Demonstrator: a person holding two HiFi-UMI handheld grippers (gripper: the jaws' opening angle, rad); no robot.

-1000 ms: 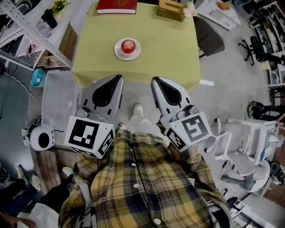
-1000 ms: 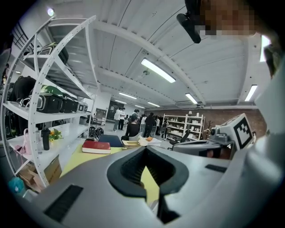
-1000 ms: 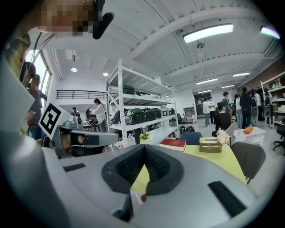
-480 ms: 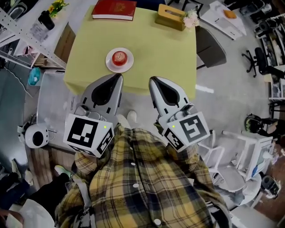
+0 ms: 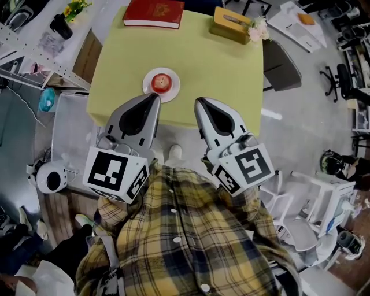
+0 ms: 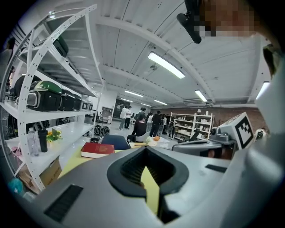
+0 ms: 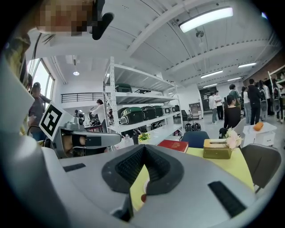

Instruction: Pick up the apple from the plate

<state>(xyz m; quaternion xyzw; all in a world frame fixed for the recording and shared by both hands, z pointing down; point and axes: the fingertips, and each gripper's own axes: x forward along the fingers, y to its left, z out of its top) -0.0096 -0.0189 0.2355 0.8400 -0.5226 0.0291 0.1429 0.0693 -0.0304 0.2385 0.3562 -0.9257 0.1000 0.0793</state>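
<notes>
Approach seems the step in hand: the left gripper (image 5: 154, 100), jaws pressed together and empty, hovers at 6 o'clock from the apple (image 5: 161, 82), which sits on the plate (image 5: 148, 78) near the desk's (image 5: 219, 63) front edge. The right gripper (image 5: 201, 103), jaws likewise closed on nothing, lies at 4 o'clock. Next, one gripper probably needs to spread its jaws and bracket the fruit.

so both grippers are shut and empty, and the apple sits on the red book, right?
Not quite. The apple sits on the white plate near the table's front edge, not on the red book, which lies apart at the far corner. The head view shows it. The rest holds: left gripper and right gripper are shut and empty.
</notes>
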